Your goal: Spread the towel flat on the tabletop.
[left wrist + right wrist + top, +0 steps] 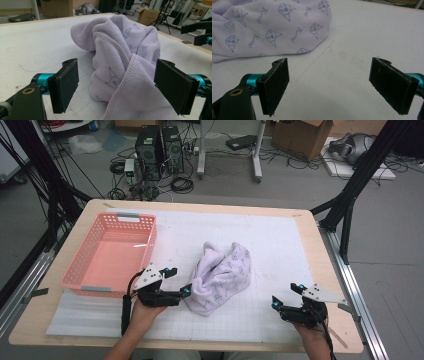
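Observation:
A crumpled lavender towel (pixel 222 275) with small printed figures lies in the middle of the white mat. My left gripper (pixel 180 281) is at the towel's left edge, open. In the left gripper view a hemmed fold of the towel (pixel 117 45) bulges into the gap between the wide-apart jaws of the left gripper (pixel 116 87), which do not pinch it. My right gripper (pixel 286 295) hovers open over bare mat to the right of the towel. In the right gripper view the towel (pixel 269 30) lies ahead at upper left, apart from the right gripper (pixel 329 85).
A pink plastic basket (pixel 80 270) stands at the table's left, just behind my left hand. A white gridded mat (pixel 280 240) covers most of the wooden table (pixel 95 210). Computers, cables and boxes are on the floor beyond the far edge.

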Tool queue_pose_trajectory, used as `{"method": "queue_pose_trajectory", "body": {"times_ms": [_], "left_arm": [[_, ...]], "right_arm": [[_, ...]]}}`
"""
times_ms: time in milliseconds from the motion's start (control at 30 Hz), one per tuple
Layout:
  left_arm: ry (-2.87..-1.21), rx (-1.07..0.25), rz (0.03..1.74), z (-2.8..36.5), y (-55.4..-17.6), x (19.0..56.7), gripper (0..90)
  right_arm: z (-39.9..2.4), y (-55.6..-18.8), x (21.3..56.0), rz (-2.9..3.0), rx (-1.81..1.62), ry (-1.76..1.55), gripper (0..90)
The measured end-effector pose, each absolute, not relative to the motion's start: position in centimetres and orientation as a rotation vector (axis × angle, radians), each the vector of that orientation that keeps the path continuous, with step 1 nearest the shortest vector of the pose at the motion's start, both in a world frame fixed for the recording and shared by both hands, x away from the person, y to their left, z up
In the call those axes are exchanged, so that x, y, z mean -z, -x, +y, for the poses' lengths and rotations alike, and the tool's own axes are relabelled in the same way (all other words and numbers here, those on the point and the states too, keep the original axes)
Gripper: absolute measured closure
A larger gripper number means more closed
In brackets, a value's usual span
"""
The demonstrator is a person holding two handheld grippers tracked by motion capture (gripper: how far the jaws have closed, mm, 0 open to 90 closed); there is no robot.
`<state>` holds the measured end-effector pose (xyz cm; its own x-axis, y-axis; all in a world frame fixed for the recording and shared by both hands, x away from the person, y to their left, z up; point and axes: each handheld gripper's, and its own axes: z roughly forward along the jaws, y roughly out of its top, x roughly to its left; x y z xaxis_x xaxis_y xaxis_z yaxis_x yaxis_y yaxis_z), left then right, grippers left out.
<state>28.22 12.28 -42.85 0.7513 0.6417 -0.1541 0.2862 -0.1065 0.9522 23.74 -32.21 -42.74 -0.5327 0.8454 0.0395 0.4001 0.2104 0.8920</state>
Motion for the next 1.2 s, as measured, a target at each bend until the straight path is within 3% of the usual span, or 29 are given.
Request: {"method": "queue_pose_trajectory", "body": {"times_ms": [467,633,733,833,900,967,1000,1200], "left_arm": [[-1.786,-0.26,0.757,10.6,-28.4,43.6,23.0],[-1.805,-0.229,0.752,10.5,-28.6,43.8,29.7],[-1.83,-0.189,0.745,10.5,-28.7,44.0,38.6],[-1.856,-0.189,0.733,10.4,-28.7,44.0,49.6],[-1.863,-0.202,0.724,10.5,-28.6,44.0,58.5],[-1.878,-0.226,0.7,10.7,-28.5,44.0,67.4],[-1.872,-0.225,0.703,10.7,-28.5,44.0,68.3],[-1.861,-0.241,0.706,10.9,-28.5,43.8,70.5]], "right_arm": [[-29.9,-27.6,43.9,2.11,-1.224,-1.171,15.1],[-27.9,-29.9,44.1,2.182,-1.21,-1.148,15.4],[-26.5,-31.1,44.1,2.217,-1.219,-1.138,17.1],[-25.1,-32.3,44.5,2.298,-1.198,-1.121,30.6],[-24.2,-33.0,45.1,2.383,-1.153,-1.094,44.5],[-23.8,-32.8,44.9,2.397,-1.157,-1.039,71.5],[-23.8,-32.6,44.8,2.404,-1.157,-1.041,76.1],[-25.7,-29.7,43.8,2.394,-1.143,-0.995,79.2]]}}
